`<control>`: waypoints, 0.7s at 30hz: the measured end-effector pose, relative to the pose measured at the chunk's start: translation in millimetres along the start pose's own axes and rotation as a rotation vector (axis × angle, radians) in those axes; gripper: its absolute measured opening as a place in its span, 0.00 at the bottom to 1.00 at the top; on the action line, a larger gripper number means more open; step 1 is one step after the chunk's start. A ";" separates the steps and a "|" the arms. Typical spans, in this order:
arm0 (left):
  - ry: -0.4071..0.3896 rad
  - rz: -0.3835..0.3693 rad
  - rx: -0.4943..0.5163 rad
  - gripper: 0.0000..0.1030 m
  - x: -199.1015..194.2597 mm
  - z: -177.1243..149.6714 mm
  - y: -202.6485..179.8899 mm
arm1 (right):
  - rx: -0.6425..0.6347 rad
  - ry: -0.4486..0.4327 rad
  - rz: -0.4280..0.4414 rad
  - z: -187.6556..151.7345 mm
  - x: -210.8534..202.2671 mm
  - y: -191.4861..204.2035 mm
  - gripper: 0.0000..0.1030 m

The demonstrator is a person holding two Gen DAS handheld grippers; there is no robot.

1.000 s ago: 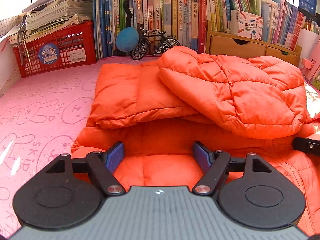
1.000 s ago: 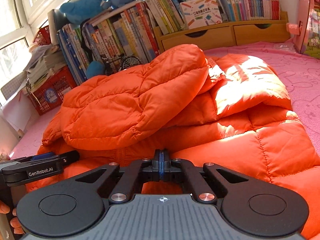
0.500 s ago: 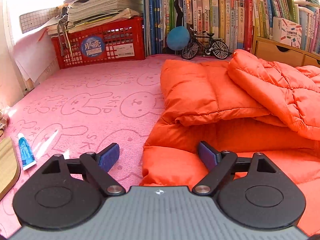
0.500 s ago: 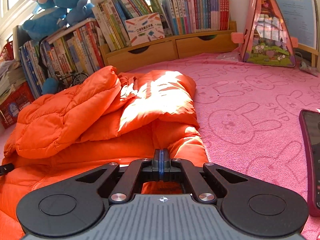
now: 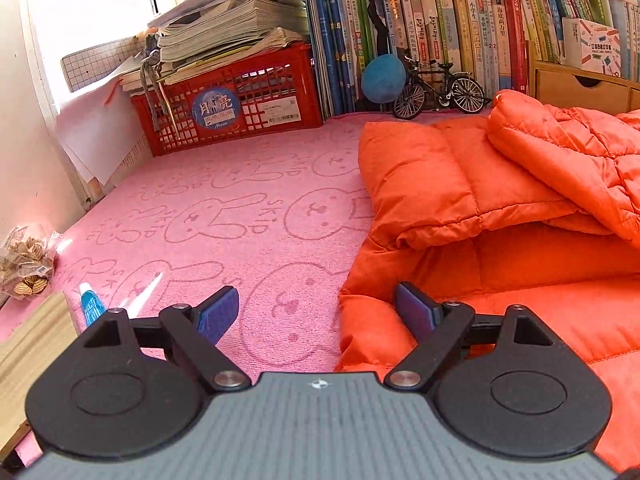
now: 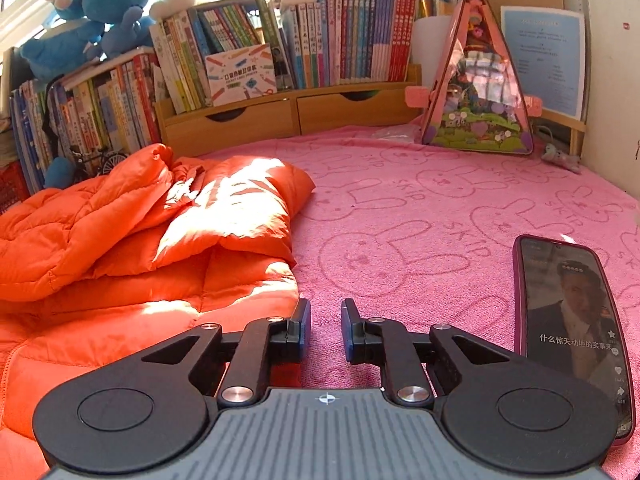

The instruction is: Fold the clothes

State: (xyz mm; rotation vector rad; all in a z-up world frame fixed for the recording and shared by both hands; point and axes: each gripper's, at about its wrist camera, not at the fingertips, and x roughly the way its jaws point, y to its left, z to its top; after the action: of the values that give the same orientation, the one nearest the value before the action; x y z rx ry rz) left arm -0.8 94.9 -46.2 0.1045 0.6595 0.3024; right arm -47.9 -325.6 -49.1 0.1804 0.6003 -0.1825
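One puffy orange quilted down jacket (image 5: pixel 500 200), partly folded, lies on the pink bunny-print towel cover (image 5: pixel 224 216) marked "SKIP". Beyond the jacket, one red plastic crate (image 5: pixel 228 108) labelled "Moon" holds stacked papers. The left gripper (image 5: pixel 316 312) is spread wide at the jacket's hem, holding nothing; the right gripper (image 6: pixel 325 330), just parting, is empty beside it.
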 end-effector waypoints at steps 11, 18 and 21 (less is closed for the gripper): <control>0.013 -0.035 -0.041 0.85 3.9 0.4 8.7 | -0.122 -0.030 0.160 0.6 -102.3 -37.5 0.58; 0.034 -0.077 -0.078 0.85 -6.6 -2.2 20.6 | -0.338 0.095 0.293 -54.0 -155.0 -31.9 0.74; 0.027 -0.084 -0.090 0.85 -19.6 -7.4 29.0 | -0.379 0.177 0.337 -78.4 -150.6 -27.3 0.75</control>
State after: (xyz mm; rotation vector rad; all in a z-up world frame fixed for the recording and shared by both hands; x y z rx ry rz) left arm -27.1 116.4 -35.0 -0.0137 0.6742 0.2524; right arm -218.5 -317.0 -29.2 -0.0723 0.7593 0.2761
